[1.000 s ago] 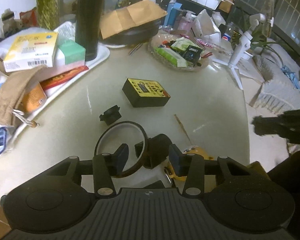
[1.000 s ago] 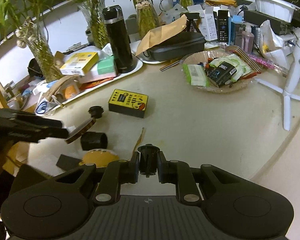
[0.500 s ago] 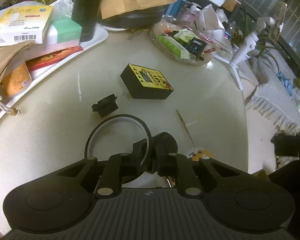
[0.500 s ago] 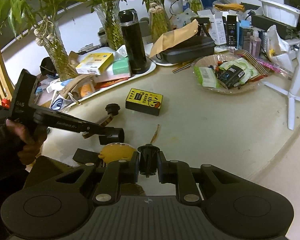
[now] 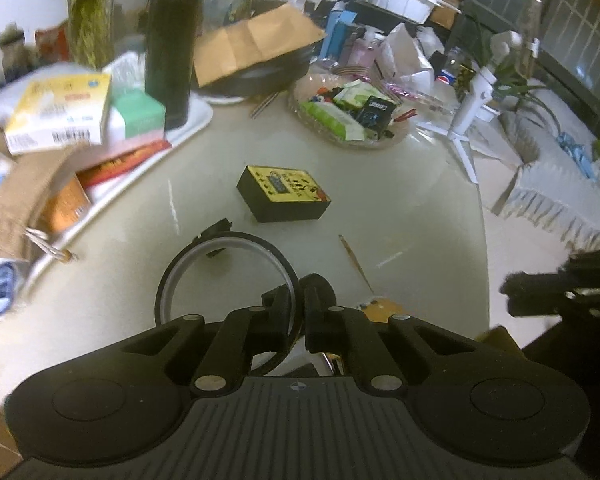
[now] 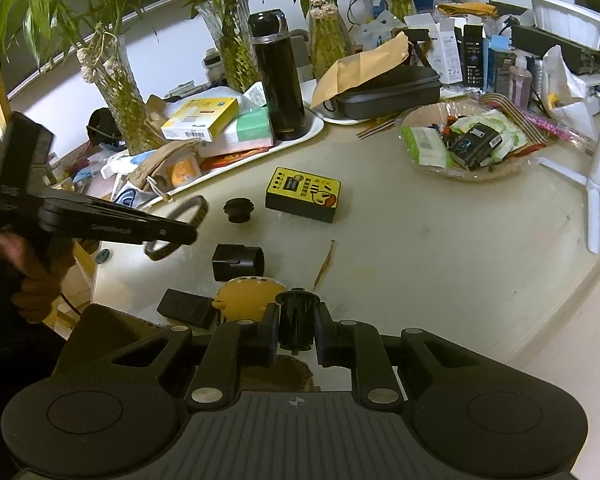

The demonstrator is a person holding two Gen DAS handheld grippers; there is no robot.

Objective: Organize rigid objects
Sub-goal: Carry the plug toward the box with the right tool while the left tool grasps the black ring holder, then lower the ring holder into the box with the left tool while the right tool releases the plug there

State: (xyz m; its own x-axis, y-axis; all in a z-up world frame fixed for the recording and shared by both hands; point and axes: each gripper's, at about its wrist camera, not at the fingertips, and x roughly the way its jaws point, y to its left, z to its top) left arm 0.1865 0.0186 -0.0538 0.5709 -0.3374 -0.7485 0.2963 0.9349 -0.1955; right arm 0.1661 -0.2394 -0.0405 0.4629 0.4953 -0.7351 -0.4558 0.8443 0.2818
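Note:
My left gripper (image 5: 300, 304) is shut on the rim of a dark tape ring (image 5: 228, 240), which hangs tilted above the table. From the right wrist view the same gripper (image 6: 188, 236) carries the ring (image 6: 198, 210) at the left, in a person's hand. My right gripper (image 6: 297, 330) is shut on a small black cylindrical part (image 6: 297, 312). On the pale table lie a yellow-topped black box (image 6: 304, 194), a black cap (image 6: 239, 210), a black tube piece (image 6: 238, 262), a yellow round toy (image 6: 248, 298), a flat black block (image 6: 186, 308) and a thin stick (image 6: 325, 266).
A white tray (image 6: 312, 132) at the back left holds boxes and a tall black flask (image 6: 278, 80). Behind it stand glass vases with plants (image 6: 236, 52). A glass bowl (image 6: 472, 174) of packets and a white tripod (image 6: 598, 184) stand at the right. The table edge curves along the right.
The left gripper's jaws closed on the tape ring's rim and raised it off the table. The right gripper kept its hold on the black part.

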